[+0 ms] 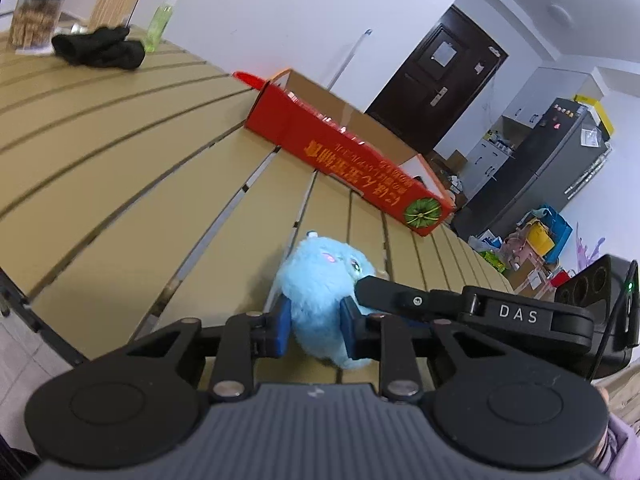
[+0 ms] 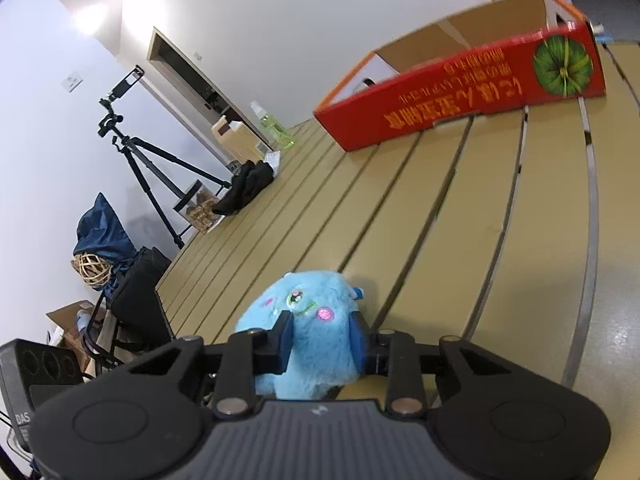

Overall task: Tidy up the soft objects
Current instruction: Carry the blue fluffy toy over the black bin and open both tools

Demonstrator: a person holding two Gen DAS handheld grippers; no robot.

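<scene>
A fluffy light-blue plush toy point(image 1: 320, 272) rests on the slatted tan table point(image 1: 100, 152). My left gripper point(image 1: 316, 330) has its blue pads pressed into both sides of the toy. From the right, a black finger of my right gripper point(image 1: 384, 288) reaches the toy's face. In the right wrist view the same plush toy point(image 2: 308, 300) bulges between the pads of my right gripper point(image 2: 322, 340), which squeeze it. An open red cardboard box point(image 1: 344, 152) stands beyond the toy, its inside showing only bare cardboard; the right wrist view shows this red box point(image 2: 460, 104) too.
A black cloth bundle point(image 1: 100, 46) lies at the far end of the table beside a green spray bottle point(image 1: 160, 20), a jar point(image 1: 34, 16) and a tan carton. A tripod point(image 2: 148, 160) and bags stand off the table's edge.
</scene>
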